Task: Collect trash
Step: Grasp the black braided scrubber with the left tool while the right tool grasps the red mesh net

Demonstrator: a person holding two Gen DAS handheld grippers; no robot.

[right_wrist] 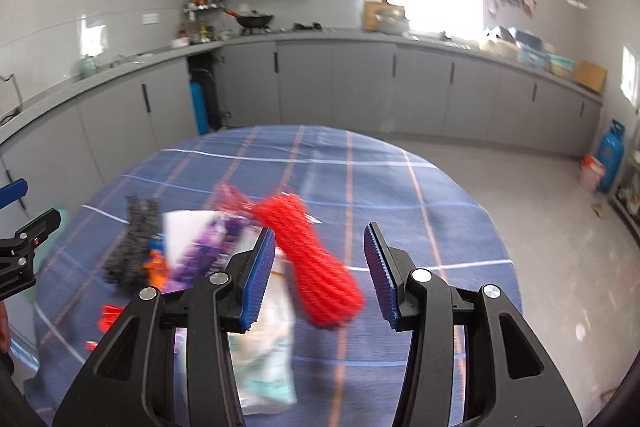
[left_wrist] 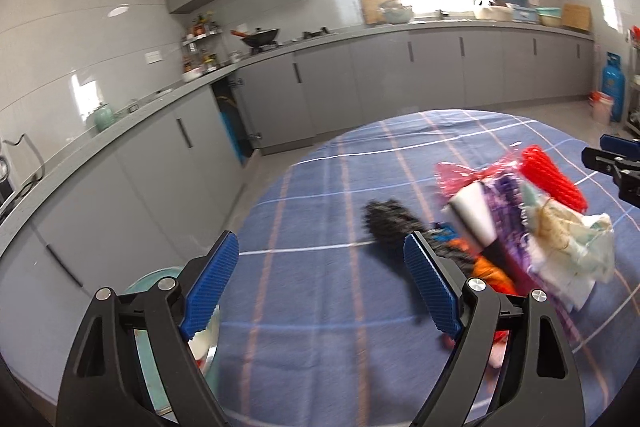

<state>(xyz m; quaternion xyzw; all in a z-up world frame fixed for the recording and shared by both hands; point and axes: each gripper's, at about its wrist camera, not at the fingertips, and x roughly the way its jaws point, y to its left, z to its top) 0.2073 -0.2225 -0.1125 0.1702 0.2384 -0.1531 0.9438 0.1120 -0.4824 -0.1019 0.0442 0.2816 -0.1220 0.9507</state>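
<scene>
the right gripper (right_wrist: 319,269) hangs with its blue pads spread wide and nothing between them, lined up on the red foam fruit net (right_wrist: 316,267) that lies just ahead on the blue plaid tablecloth (right_wrist: 420,227); that reads as a setup for pinching the net. beside it sits the rest of the trash pile: a pale crumpled wrapper (right_wrist: 268,347), a purple-printed packet (right_wrist: 208,247), orange scraps and a black fuzzy clump (right_wrist: 134,247), heaped together near the table's middle so both tools can reach. the left gripper (left_wrist: 322,283) is also gaping and empty, held off over the cloth beside the clump. a teal bin (left_wrist: 154,281) shows under its left finger at the table edge, likely the drop point. beyond, grey cabinets (right_wrist: 360,87) line the kitchen wall.
</scene>
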